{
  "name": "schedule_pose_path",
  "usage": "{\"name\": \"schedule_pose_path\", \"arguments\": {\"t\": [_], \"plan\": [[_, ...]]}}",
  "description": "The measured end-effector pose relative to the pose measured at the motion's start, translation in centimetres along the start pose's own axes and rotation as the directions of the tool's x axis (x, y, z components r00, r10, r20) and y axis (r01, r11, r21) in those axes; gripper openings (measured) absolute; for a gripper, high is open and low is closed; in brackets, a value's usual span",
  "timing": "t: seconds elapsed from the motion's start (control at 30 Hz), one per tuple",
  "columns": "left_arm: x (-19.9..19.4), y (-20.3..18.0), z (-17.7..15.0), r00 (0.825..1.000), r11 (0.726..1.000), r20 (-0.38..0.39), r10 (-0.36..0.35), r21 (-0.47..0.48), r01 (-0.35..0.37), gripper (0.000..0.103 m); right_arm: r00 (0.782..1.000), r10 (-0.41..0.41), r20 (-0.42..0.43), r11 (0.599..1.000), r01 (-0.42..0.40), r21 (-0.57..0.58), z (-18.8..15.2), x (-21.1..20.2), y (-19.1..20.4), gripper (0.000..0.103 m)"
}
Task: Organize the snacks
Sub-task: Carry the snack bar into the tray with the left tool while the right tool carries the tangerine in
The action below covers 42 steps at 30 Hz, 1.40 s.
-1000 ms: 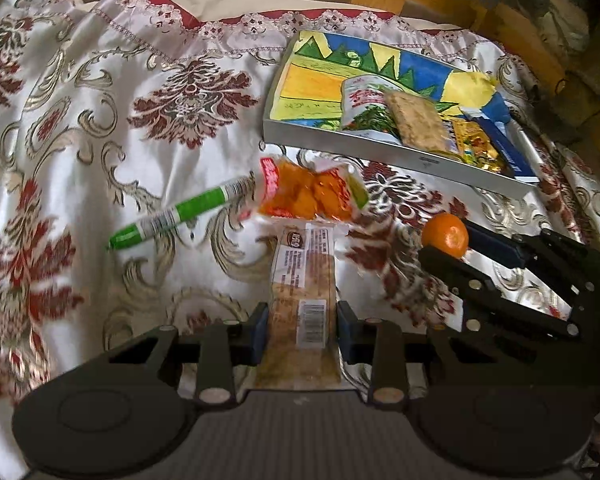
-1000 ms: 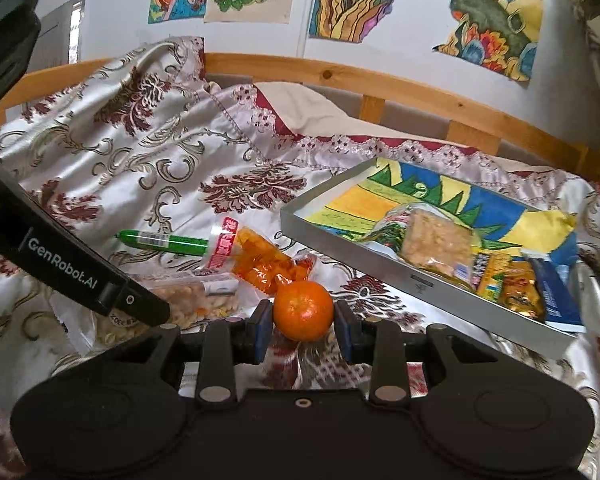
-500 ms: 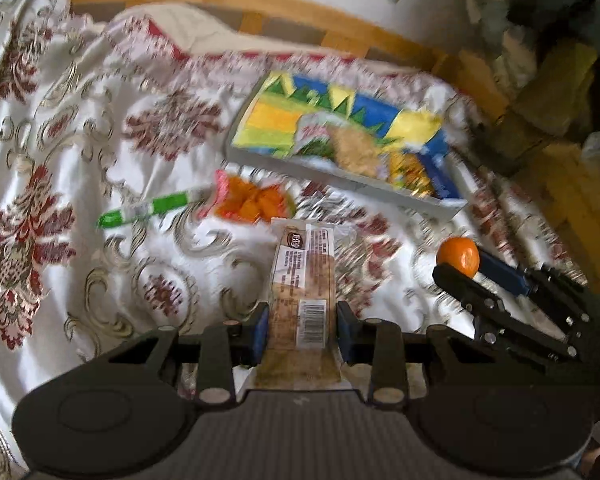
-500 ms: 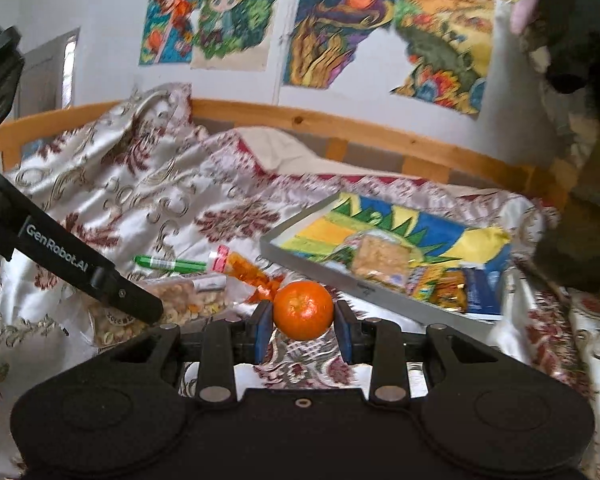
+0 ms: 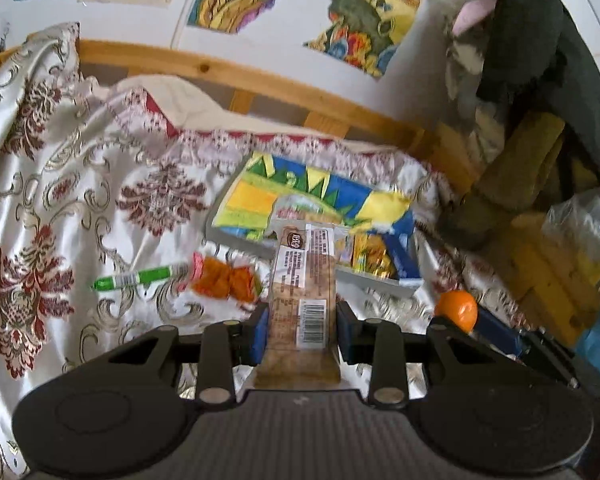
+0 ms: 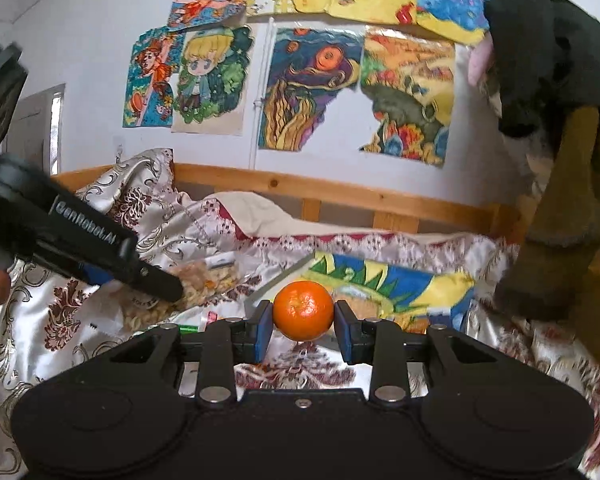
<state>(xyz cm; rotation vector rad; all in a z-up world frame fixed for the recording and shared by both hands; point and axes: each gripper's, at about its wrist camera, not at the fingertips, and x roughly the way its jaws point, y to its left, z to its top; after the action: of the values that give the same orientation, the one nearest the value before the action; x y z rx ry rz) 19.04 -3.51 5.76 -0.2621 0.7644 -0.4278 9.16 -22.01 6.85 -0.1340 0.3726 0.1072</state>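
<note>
Seen from both wrists above a bed (image 5: 60, 184) with a patterned satin cover. Left gripper (image 5: 302, 330), fingers clamped on a long clear-wrapped snack pack (image 5: 304, 280), held in the air over the cover. Right gripper (image 6: 303, 330), fingers closed on a small orange (image 6: 303, 310), likewise lifted. Beyond, a shallow tray (image 5: 236, 236) lined with a bright drawing, holding several snack packets. Lying on the cover beside the tray: an orange snack bag (image 5: 224, 280) and a green marker (image 5: 140, 278).
</note>
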Motion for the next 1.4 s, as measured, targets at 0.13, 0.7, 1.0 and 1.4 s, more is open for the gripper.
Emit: {"name": "schedule_pose_path", "arguments": {"t": [0.13,0.7,1.0,1.4], "plan": [[-0.1,-0.8,1.6,0.998,1.0,0.055,0.008,0.013,-0.009,0.037,0.999,0.008,0.041,0.998,-0.005,-0.059,0.5,0.9,-0.3,0.035],[14.8,-1.8,6.7,0.998,1.0,0.063,0.014,0.013,-0.015,0.037,0.99,-0.14,-0.016,0.989,0.14,-0.046,-3.2,13.9,-7.0,0.035],[24.4,-3.7,7.9,0.999,0.998,-0.013,-0.036,0.052,0.036,0.037,0.974,-0.194,-0.115,0.981,0.194,-0.015,-5.6,20.9,-10.3,0.035],[31.0,-8.0,7.3,0.997,0.988,-0.042,-0.063,0.14,0.069,0.037,0.955,-0.212,-0.209,0.967,0.236,0.098,-7.8,23.2,-13.4,0.035]]}}
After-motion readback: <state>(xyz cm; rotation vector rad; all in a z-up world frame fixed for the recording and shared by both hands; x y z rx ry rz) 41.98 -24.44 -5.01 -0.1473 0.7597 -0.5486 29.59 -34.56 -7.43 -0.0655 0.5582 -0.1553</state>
